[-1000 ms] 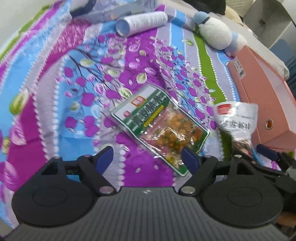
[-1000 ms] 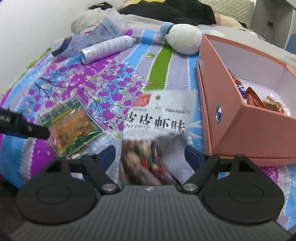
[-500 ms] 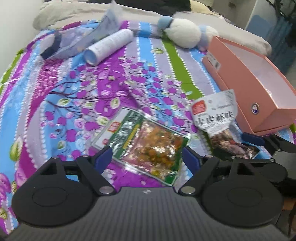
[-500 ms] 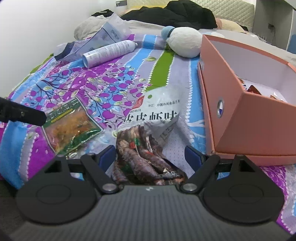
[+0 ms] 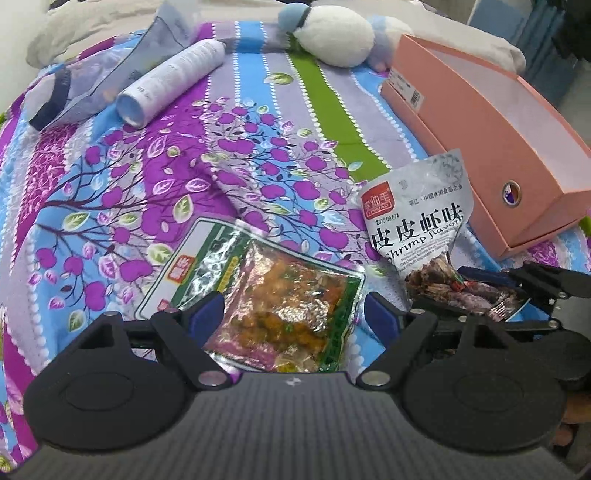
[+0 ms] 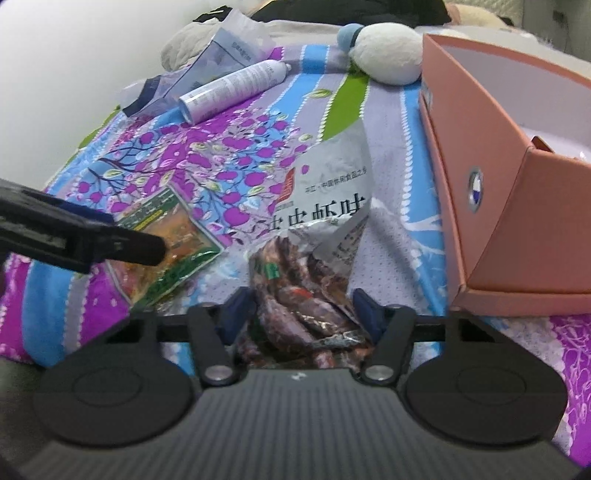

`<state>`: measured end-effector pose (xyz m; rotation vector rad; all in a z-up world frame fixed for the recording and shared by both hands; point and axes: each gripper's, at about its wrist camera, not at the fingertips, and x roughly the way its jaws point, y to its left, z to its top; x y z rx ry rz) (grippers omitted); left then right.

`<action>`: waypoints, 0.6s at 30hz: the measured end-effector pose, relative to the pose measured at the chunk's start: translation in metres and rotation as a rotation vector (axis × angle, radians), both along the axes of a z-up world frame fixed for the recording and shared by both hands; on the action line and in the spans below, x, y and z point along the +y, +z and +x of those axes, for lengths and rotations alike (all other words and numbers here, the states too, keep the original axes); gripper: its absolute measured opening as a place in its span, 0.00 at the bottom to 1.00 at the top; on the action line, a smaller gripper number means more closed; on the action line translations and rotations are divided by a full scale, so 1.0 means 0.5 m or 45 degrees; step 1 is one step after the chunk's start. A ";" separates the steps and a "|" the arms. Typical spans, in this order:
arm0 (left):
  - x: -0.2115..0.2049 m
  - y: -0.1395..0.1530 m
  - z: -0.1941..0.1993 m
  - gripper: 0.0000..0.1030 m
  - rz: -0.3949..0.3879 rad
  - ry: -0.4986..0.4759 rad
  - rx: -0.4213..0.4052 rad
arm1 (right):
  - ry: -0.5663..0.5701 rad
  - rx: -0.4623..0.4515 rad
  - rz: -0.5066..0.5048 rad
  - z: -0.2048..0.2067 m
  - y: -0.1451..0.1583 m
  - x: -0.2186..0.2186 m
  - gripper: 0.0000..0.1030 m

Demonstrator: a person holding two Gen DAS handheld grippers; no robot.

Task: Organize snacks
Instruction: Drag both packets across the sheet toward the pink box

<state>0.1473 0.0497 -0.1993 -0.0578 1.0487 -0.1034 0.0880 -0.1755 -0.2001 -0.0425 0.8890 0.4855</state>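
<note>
A green snack pack of orange pieces lies flat on the flowered bedspread. My left gripper hangs low over its near end, open, one finger on each side and neither pad touching it. In the right wrist view the same pack lies at the left, partly under a black left finger. My right gripper is closing its jaws on the clear end of a silver shrimp-flavour pack, and both pads touch the crumpled film. The left wrist view shows this pack standing up from the right gripper.
An open pink box stands on the right, close behind the shrimp pack; its wall fills the right side. Farther back lie a white spray can, a clear plastic bag and a white plush toy.
My left gripper has rolled and moved over the green pack, which now sits between its fingers. The right jaws have narrowed onto the shrimp pack, whose top has crumpled and tipped up.
</note>
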 end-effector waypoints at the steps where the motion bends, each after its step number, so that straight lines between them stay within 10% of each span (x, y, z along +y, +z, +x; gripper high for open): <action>1: -0.001 -0.003 0.003 0.84 -0.001 -0.007 0.003 | 0.002 -0.008 -0.013 -0.002 0.004 0.002 0.58; 18: -0.046 -0.078 0.024 0.82 0.168 -0.082 0.057 | -0.038 -0.025 -0.085 -0.033 0.026 -0.032 0.53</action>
